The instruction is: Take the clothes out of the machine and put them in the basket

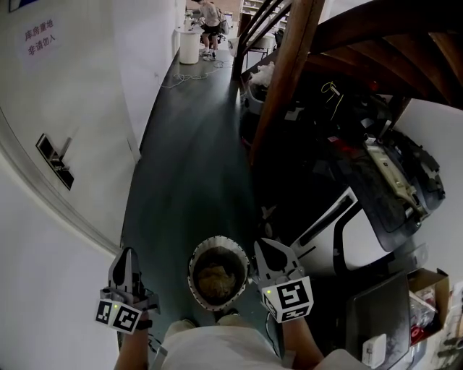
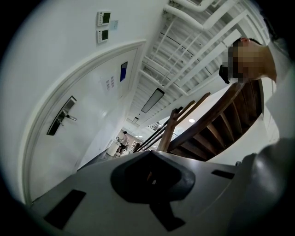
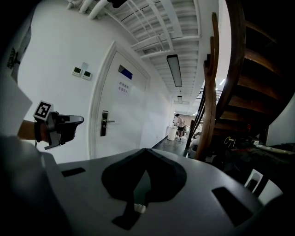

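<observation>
A round basket [image 1: 194,254] stands on the dark floor just ahead of the person's feet, with a brownish heap of clothes [image 1: 215,278] in it. The white machine [image 1: 349,237] sits to the right, under the stairs, with dark clutter on top. My left gripper [image 1: 127,254] hangs left of the basket, its jaws together and nothing in them; it [image 2: 150,153] points up along the corridor. My right gripper [image 1: 266,248] is just right of the basket's rim, shut and empty. In the right gripper view its jaws [image 3: 146,150] meet, and the left gripper [image 3: 60,126] shows at the left.
A wooden staircase [image 1: 289,79] rises on the right over the machine. A white door with a handle [image 1: 54,160] lines the left wall. Far down the corridor a person [image 1: 210,18] stands beside a white bin [image 1: 189,45]. A cardboard box [image 1: 427,289] sits at the lower right.
</observation>
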Motion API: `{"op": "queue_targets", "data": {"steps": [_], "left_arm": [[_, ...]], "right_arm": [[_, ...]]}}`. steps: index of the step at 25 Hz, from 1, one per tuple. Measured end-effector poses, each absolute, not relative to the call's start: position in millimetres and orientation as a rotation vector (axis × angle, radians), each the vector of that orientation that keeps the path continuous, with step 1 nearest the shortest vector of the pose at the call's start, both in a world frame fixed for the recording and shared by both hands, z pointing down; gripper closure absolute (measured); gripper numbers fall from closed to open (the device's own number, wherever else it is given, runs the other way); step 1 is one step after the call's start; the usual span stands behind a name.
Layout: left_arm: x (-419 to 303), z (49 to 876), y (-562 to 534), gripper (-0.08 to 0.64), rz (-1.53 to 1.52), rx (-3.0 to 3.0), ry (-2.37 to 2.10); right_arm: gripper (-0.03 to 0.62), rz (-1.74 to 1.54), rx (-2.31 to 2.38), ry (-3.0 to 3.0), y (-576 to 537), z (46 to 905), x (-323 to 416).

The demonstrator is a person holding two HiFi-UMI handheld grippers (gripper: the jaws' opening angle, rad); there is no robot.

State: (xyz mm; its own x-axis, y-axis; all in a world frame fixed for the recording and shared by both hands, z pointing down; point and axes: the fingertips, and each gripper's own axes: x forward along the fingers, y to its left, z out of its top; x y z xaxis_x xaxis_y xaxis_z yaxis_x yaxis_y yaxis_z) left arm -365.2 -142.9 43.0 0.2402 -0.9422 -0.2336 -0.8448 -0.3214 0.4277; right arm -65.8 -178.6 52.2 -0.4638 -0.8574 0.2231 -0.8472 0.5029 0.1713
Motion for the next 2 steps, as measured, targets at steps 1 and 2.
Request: {"op": "queue_targets", "data": {"steps": [1, 2], "left_arm": [[-367.0, 43.4, -143.5, 0.549, -0.671, 2.297, -1.683], [-368.6, 43.7, -144.0, 0.549, -0.671, 2.297, -1.679]], "right_arm": [[0.580, -0.052, 1.439, -2.468, -178.3, 52.3, -67.7], [0.580, -0.053, 1.440, -2.467, -178.0, 52.3, -69.6]]}}
